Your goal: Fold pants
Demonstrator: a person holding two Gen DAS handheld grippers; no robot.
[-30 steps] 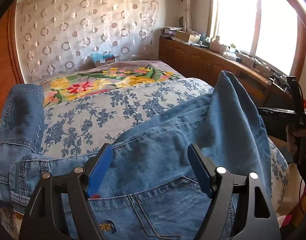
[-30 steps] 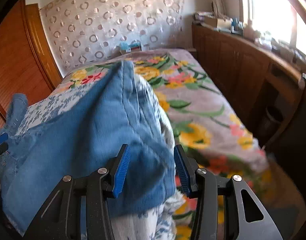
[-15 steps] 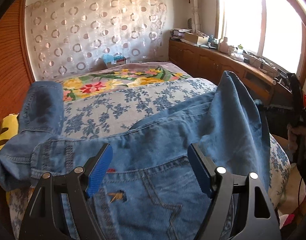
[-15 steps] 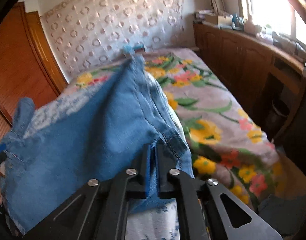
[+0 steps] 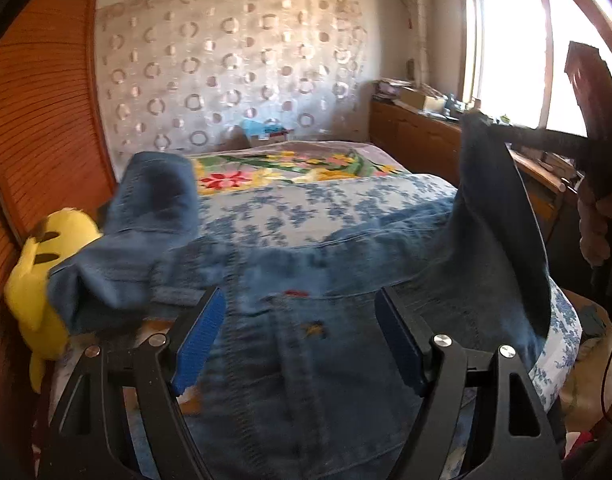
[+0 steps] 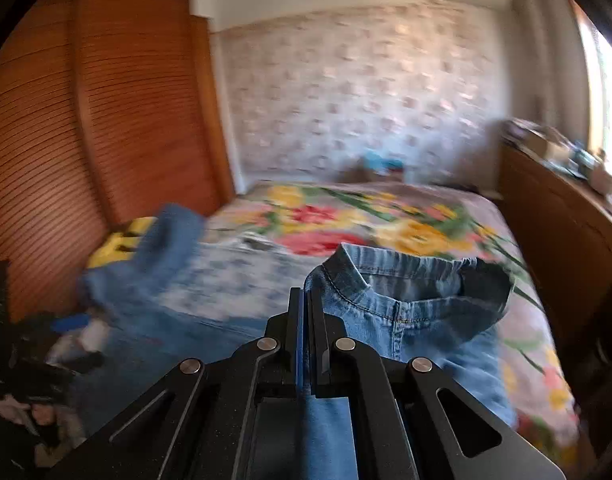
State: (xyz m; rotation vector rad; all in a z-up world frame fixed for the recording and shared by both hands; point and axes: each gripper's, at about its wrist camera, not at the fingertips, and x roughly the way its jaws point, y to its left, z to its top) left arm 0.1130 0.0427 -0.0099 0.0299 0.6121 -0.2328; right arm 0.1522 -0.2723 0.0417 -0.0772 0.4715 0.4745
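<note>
The jeans [image 5: 306, 280] are lying spread across the near end of the bed [image 5: 325, 200], on top of a blue-flowered white sheet [image 5: 345, 208], with the seat and its stitched back pocket facing up right under the left gripper [image 5: 302, 336]. That one's hanging over the denim with its blue-padded fingers [image 5: 202, 332] standing wide apart, and nothing is sitting between them. The right gripper [image 6: 306, 320] is the one doing the work: its two fingers are pressed together on a pant leg, with a strip of blue cloth showing in the slot between them and the hem [image 6: 405, 280] curling open just past the tips. In the left camera that same leg is standing up like a tall peak at the right side [image 5: 497, 208], lifted well off the sheet, with the right hand [image 5: 593, 232] on its handle just beside it. The other leg is flopping up at the far left, draped against a yellow plush toy [image 5: 38, 272] by the wooden slatted wardrobe [image 5: 34, 128]. Further back the bed is covered by a bright floral blanket [image 5: 286, 164]. The right camera is pretty smeared, so I can't really tell what the dark clutter at its lower left is.
</note>
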